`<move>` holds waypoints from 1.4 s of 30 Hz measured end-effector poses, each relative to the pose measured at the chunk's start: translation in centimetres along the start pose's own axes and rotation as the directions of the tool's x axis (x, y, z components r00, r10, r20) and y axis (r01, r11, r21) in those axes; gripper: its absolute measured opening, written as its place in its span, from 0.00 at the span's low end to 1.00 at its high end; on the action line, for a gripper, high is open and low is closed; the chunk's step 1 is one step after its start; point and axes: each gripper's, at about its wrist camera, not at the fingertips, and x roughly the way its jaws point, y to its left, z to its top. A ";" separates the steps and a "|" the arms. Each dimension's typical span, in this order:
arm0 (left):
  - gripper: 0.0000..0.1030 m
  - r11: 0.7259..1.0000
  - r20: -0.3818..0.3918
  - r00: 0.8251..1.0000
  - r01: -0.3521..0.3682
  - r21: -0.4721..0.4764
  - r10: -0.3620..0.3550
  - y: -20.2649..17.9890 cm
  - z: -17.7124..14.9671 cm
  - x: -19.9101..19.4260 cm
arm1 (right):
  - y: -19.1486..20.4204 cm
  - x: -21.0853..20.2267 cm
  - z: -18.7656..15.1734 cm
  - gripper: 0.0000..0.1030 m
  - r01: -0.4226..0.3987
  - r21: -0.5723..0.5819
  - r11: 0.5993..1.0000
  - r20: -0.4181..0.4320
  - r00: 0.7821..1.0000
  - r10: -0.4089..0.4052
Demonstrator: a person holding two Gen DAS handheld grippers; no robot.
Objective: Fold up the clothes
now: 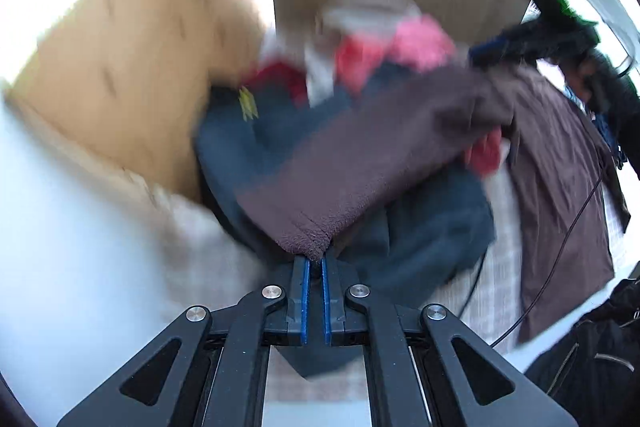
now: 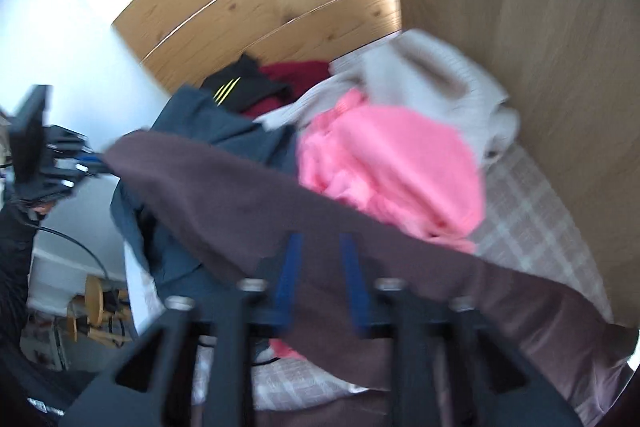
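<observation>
A brown garment (image 1: 380, 147) is stretched in the air between both grippers, above a pile of clothes. My left gripper (image 1: 316, 263) is shut on one thick hemmed end of it. In the right wrist view, that gripper (image 2: 86, 163) shows at the far left, pinching the garment's tip. My right gripper (image 2: 323, 243) has brown cloth (image 2: 240, 211) bunched between its blue fingers (image 2: 294, 263). From the left wrist view, the right gripper (image 1: 486, 53) is at the upper right, with the rest of the garment hanging below it. Both views are motion-blurred.
The pile holds a dark blue garment (image 1: 420, 227), a pink one (image 2: 392, 163), a grey one (image 2: 432, 83), a red one (image 2: 296, 75) and a black one with yellow stripes (image 2: 236, 87). It lies on a checked cover (image 2: 532, 211), hemmed in by wooden panels (image 2: 520, 27). A black cable (image 1: 560, 259) hangs at the right.
</observation>
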 end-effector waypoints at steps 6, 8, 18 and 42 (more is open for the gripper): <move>0.04 1.000 0.011 1.000 0.006 0.020 -0.006 -1.1 -1.7 1.0 | 2.7 3.9 0.6 0.05 0.039 -0.099 0.994 -0.072 0.996 -0.046; 0.04 0.999 0.011 1.000 -0.020 0.038 0.019 -1.6 -1.6 1.2 | 1.7 3.9 1.7 0.02 0.133 -0.057 0.990 -0.023 0.991 -0.134; 0.04 0.998 0.003 0.999 -0.034 0.060 0.034 -1.6 -2.1 1.5 | 6.5 6.1 2.6 0.05 -0.034 -0.132 0.991 -0.106 0.994 0.020; 0.08 0.997 0.036 0.999 -0.029 -0.078 0.032 1.3 -2.5 -0.7 | 14.6 10.8 7.2 0.08 -0.154 -0.176 0.972 -0.065 0.987 0.145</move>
